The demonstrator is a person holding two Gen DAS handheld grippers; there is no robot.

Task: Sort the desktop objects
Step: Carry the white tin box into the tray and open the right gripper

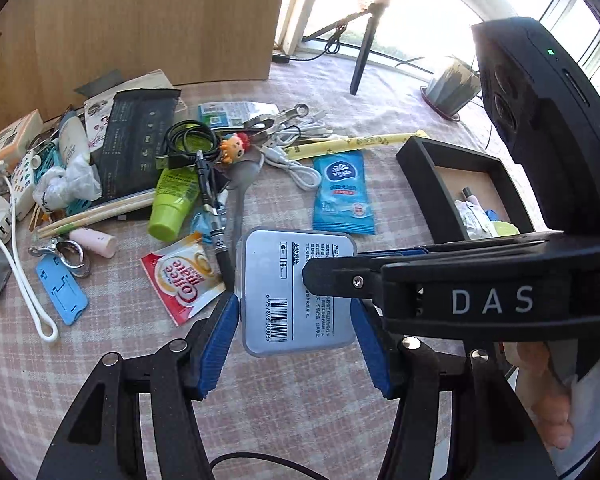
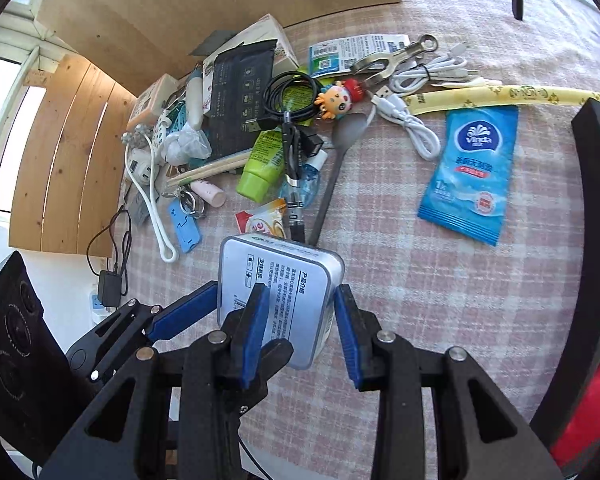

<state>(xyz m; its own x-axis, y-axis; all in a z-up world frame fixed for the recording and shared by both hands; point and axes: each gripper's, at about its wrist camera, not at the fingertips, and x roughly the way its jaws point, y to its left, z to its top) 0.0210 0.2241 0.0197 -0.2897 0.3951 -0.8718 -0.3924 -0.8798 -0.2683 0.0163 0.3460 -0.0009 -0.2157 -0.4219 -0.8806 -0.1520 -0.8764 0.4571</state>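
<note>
- The silver tin [image 1: 296, 292] sits low in the centre of the left wrist view, label and barcode facing the camera, lifted off the checked counter [image 1: 308, 396] as far as the frames show.
- Its long axis runs up and down in that view; in the right wrist view it leans away toward the upper left of the frame.
- The left gripper [image 1: 296, 336] straddles the tin: one blue pad sits at its left edge and the other at its right edge, apparently clamped on it.
- The right gripper [image 2: 302, 330] comes in from the right of the left wrist view, one finger lying across the tin's face.
- In its own view the right gripper's pads stand partly apart and bracket the tin's near right end; it reads as clamped on that end, though contact on the left pad is hard to confirm.
- Both grippers are equally near, since both have the tin.
- The black tray [image 1: 420, 184], with a few small items already inside, lies in the right of the left wrist view, above and right of the tin.
- It is the likely destination, so the coming move would probably carry the tin that way.
- The cluttered pile [image 1: 132, 168] lies in the opposite direction, upper left.
</note>
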